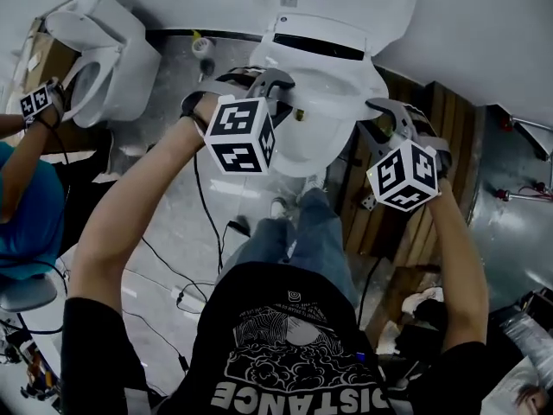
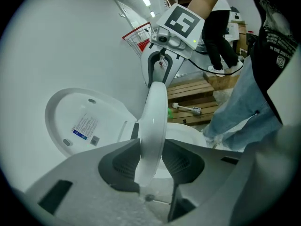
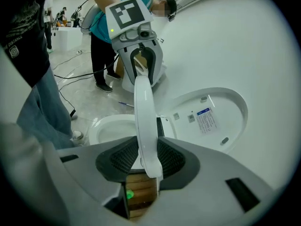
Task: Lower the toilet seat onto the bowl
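Partway done: the left tool [image 2: 150, 163] and right tool [image 3: 148, 160] each clamp a side rim of the toilet seat [image 2: 155, 109], which tilts above the bowl [image 3: 109, 126]. Final lowering is left.

We wear a black short-sleeved T-shirt [image 1: 294, 353] with a pale graphic and block lettering on the chest. Below it are faded blue jeans [image 1: 307, 232] and what seem to be light shoes [image 1: 278, 207], small and dim from above. A dark band [image 1: 190, 104] circles our left wrist. The left gripper [image 1: 263, 83] and right gripper [image 1: 389, 115] have pale grey shells and dark ribbed pads [image 2: 123, 161]. Each carries a white cube [image 1: 242, 135] printed with black square markers, with a small green light [image 3: 113, 30] beside it.
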A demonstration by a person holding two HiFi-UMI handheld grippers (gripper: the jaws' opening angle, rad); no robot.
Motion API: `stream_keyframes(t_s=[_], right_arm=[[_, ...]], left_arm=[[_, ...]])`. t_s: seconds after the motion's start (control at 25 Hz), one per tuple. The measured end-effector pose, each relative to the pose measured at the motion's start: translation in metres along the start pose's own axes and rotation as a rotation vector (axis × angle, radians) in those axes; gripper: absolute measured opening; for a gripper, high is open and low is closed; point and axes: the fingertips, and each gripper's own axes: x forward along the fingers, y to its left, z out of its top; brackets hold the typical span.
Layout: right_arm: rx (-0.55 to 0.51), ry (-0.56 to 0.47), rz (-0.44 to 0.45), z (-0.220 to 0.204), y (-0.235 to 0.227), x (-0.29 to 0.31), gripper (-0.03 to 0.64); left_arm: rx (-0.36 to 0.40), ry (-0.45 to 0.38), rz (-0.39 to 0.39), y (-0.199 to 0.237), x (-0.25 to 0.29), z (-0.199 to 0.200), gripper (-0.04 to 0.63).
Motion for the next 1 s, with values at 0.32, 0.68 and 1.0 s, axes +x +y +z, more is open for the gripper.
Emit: stream_keyframes(t_s=[0.32,0.68,1.0], right_arm=[[-0.066,0.007,0.085,-0.008,0.052,0.017,0.153],[-0.127,-0.001,0.123,-0.023,0.104,0.037,0.178],[-0.188,0.019,0.119,-0.041,0.148,0.059,0.193]], left_arm=[[0.019,0.005,-0.084,-0.051,0.016,-0.016,0.169],[0.074,0.058,-0.058,-0.1,0.038,-0.032,0.186],[0.093,0.126,-0.071,-0.145,0.064,-0.048,0.202]])
